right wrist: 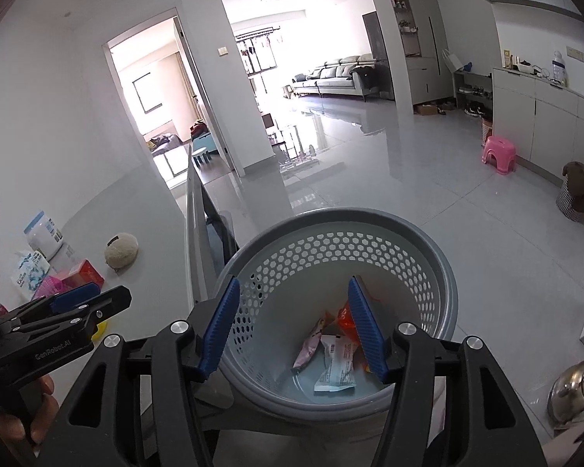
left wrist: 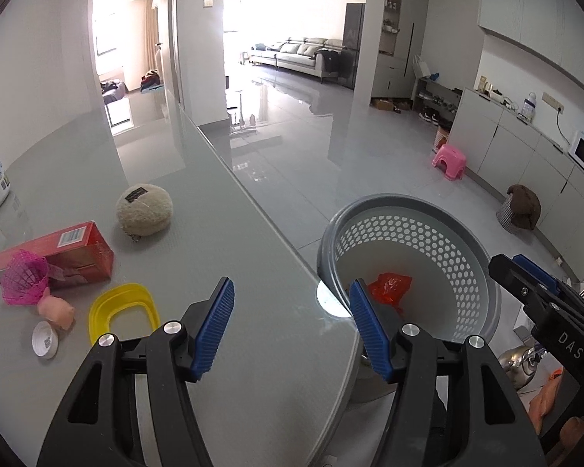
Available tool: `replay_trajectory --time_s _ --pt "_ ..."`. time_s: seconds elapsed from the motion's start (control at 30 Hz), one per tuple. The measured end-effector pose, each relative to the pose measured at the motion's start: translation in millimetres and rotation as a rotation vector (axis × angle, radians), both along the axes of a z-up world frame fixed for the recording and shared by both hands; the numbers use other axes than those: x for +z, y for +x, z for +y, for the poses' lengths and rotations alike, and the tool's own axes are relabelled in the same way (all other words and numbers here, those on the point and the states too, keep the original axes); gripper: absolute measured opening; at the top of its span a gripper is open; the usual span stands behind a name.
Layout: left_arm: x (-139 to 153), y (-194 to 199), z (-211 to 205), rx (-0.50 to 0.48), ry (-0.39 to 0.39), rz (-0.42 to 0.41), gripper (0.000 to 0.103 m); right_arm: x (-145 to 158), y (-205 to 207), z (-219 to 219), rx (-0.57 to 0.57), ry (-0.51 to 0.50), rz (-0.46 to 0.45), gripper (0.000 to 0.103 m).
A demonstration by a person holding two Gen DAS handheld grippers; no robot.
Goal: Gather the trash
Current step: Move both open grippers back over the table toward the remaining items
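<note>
My left gripper [left wrist: 291, 288] hangs open over the front edge of the grey glass table [left wrist: 222, 241], nothing between its blue pads. On the table to its left lie a yellow lid [left wrist: 120, 311], a white cap [left wrist: 44, 339], a pink net [left wrist: 23, 282], a small peach-coloured piece [left wrist: 56, 311] and a red box [left wrist: 58, 257]. My right gripper [right wrist: 294, 286] is open above the grey perforated basket [right wrist: 331, 214], which stands on the floor beside the table. In the basket lie an orange bag [right wrist: 344, 317], a pink wrapper [right wrist: 309, 344] and a white wrapper [right wrist: 336, 366].
A beige woolly ball [left wrist: 144, 214] sits farther back on the table, and a white canister [right wrist: 44, 233] and a tissue pack [right wrist: 29, 268] stand at its left end. A steel kettle [right wrist: 576, 389] is low on the right. A pink stool [left wrist: 449, 161] stands on the glossy floor.
</note>
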State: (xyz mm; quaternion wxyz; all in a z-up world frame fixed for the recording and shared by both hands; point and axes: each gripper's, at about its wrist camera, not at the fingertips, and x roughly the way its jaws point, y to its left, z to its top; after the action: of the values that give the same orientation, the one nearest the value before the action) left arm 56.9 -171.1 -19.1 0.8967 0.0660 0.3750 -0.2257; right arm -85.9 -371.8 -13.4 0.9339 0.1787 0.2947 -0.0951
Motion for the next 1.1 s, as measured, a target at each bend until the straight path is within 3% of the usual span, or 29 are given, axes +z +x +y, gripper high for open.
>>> replay_trajectory --time_s 0.37,1.1 --pt "19.1 -3.4 65.3 0.114 -0.011 -0.058 0.064 13.4 15.3 53.8 0.107 -0.032 -0.032 0.057" --pt "-6.6 2.5 229.9 0.442 0.017 -0.026 0.064 -2.6 76.0 180.4 0.398 -0.06 0.03 0.063"
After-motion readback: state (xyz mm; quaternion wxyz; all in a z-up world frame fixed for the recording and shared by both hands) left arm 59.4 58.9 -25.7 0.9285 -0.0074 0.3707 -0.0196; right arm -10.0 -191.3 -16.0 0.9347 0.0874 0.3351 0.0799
